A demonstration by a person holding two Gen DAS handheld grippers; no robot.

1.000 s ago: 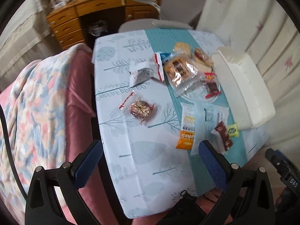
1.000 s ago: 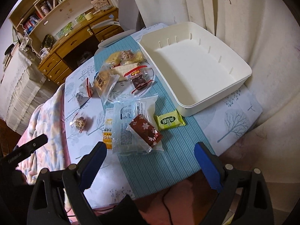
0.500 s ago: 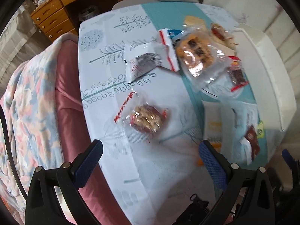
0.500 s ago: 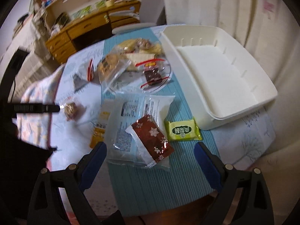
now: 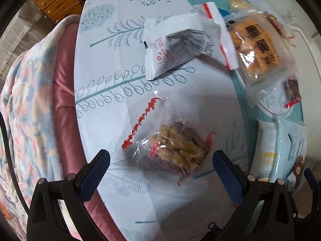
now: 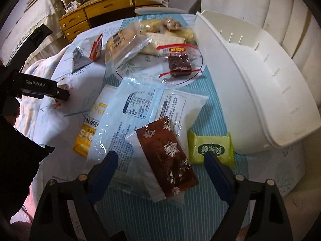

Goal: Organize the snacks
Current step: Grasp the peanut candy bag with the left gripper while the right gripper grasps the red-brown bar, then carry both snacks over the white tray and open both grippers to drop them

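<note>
My left gripper (image 5: pixel 160 162) is open and hangs just above a clear-wrapped nut snack with red crimped ends (image 5: pixel 172 146), which lies between its fingers. A white packet (image 5: pixel 176 44) and an orange cookie pack (image 5: pixel 258 46) lie beyond. My right gripper (image 6: pixel 160 164) is open over a brown snowflake packet (image 6: pixel 166 156) that rests on a pale blue bag (image 6: pixel 140 108). A green packet (image 6: pixel 212 150) lies by the right finger. An empty white bin (image 6: pixel 266 84) stands to the right.
A glass plate (image 6: pixel 188 78) holds a dark red-sealed snack (image 6: pixel 178 64) and bread packs (image 6: pixel 160 30). An orange-yellow packet (image 6: pixel 88 130) lies left of the blue bag. A blanket-covered seat (image 5: pixel 36 92) borders the table's left edge. A wooden desk (image 6: pixel 104 14) stands behind.
My left gripper has moved down and forward to the nut snack, which now fills the space between its fingers. My right gripper has lowered toward the brown snowflake packet.
</note>
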